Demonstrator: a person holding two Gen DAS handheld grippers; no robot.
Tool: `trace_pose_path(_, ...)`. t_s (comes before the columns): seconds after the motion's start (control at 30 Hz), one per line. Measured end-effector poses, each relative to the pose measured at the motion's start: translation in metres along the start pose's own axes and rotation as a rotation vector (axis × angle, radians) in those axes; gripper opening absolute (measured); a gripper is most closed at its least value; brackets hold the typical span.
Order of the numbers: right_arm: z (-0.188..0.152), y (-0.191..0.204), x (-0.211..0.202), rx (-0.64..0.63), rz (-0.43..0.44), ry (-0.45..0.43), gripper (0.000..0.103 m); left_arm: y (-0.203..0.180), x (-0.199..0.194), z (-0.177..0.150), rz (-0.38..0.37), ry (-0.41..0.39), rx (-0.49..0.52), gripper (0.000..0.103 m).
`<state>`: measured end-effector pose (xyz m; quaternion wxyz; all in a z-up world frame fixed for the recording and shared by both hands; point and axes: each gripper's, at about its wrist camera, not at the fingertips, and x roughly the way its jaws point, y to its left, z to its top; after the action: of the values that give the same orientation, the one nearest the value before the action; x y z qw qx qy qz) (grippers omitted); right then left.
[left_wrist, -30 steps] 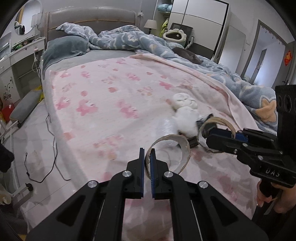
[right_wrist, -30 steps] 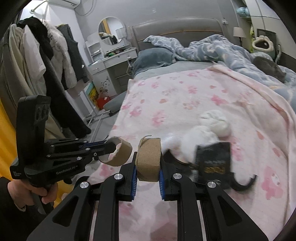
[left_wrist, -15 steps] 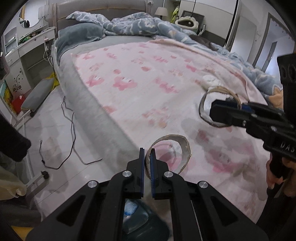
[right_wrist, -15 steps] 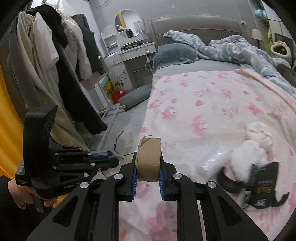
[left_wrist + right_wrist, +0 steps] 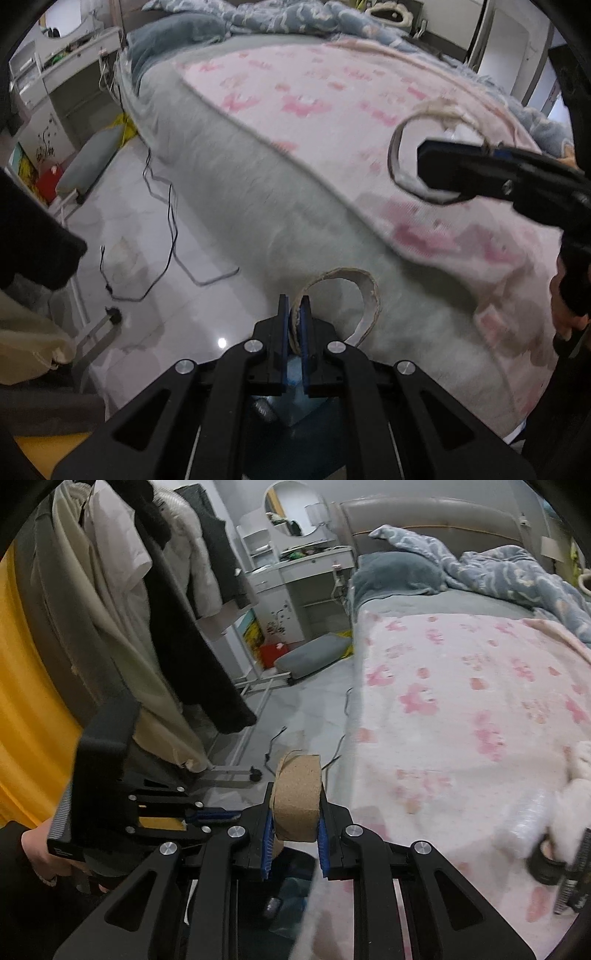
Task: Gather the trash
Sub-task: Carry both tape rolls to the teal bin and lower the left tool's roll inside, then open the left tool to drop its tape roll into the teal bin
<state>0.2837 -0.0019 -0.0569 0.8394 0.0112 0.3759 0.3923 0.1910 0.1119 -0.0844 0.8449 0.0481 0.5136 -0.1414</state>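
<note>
My left gripper point(image 5: 294, 306) is shut on the wall of a flattened cardboard ring point(image 5: 373, 295) and hangs past the bed's edge, over a dark bin with a blue liner point(image 5: 295, 435). In the right wrist view my right gripper point(image 5: 295, 834) is shut on a second brown cardboard ring point(image 5: 297, 805), with the bin point(image 5: 291, 893) below it. The left wrist view shows that ring point(image 5: 394, 155) and the right gripper point(image 5: 443, 166) above the pink blanket point(image 5: 332, 92). Crumpled white tissue point(image 5: 580, 775), clear plastic wrap point(image 5: 532, 819) and black packaging point(image 5: 546, 860) lie on the bed.
Black cables point(image 5: 170, 221) trail over the shiny floor beside the bed. A grey cushion point(image 5: 310, 657) and a white vanity point(image 5: 295, 572) stand further back. A clothes rack with coats point(image 5: 147, 609) crowds the left. A blue duvet point(image 5: 498, 572) is bunched at the headboard.
Both grippers have swung left off the bed with their cardboard rings and tilted downward. The bin has come into view beneath them, and the trash pile has slid to the right edge.
</note>
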Motion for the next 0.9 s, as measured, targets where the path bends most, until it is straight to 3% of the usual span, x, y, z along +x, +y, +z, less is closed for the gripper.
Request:
trace_pose_path(0.33, -0.005, 0.021, 0.043, 0.032, 0.067, 0.106, 0.019, 0.028, 0.023, -0.038, -0.025, 0.175, -0.019, 0.007)
trace_pose_path(0.5, -0.01, 0.032, 0.063, 0.015, 0.059, 0.168, 0.019, 0.034, 0.032, -0.056, -0.036, 0.252, 0.005, 0.007)
trace_pose_path(0.9, -0.019, 0.042, 0.088, -0.012, 0.07, 0.231, 0.019, 0.045, 0.037, -0.081, -0.045, 0.34, 0.023, 0.014)
